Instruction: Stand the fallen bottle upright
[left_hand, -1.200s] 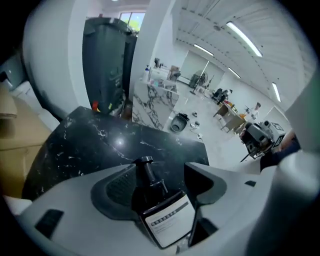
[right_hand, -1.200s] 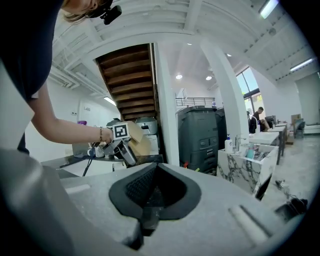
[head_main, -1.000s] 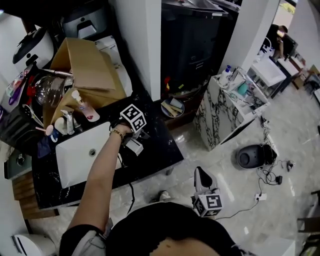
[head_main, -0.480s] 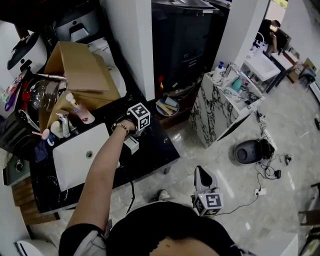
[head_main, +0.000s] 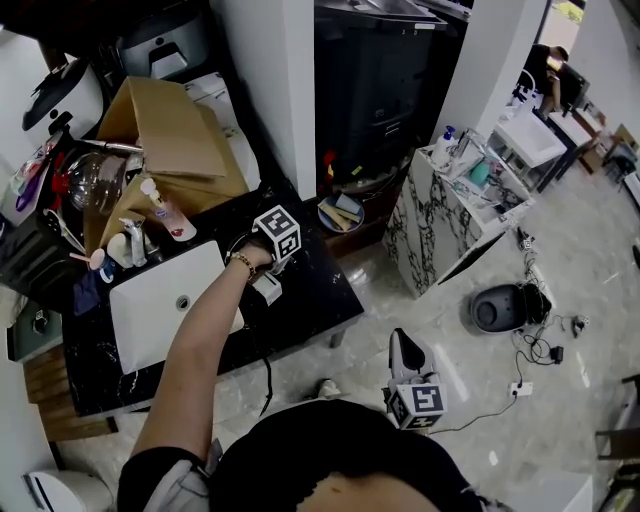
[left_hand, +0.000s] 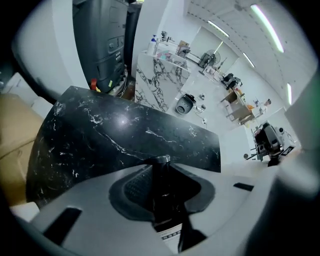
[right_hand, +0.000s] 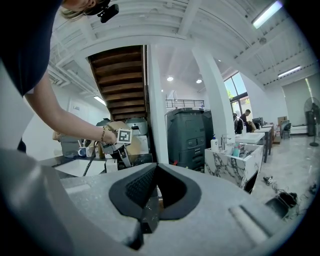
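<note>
A dark bottle (left_hand: 165, 200) with a white label stands lengthwise between the jaws of my left gripper (left_hand: 162, 165), its silvery cap near the fingertips. The jaws are closing and both pads lie against the bottle's sides. Below it is the black marble counter (left_hand: 125, 130). In the head view the left gripper (head_main: 266, 284) points steeply down at the counter (head_main: 310, 290) beside the white sink (head_main: 165, 305), and the bottle is hidden under it. My right gripper (head_main: 402, 345) hangs low off the counter over the floor. Its pads (right_hand: 145, 187) meet with nothing between them.
A cardboard box (head_main: 175, 130), a pump bottle (head_main: 165, 212) and clutter crowd the counter's far left. A tall white pillar (head_main: 275, 90) rises behind the counter. A marble-patterned stand (head_main: 450, 210) and a round dark device (head_main: 500, 310) with cables are on the floor to the right.
The left hand has barely shifted over the same spot of the counter beside the sink. The right gripper has stayed where it was.
</note>
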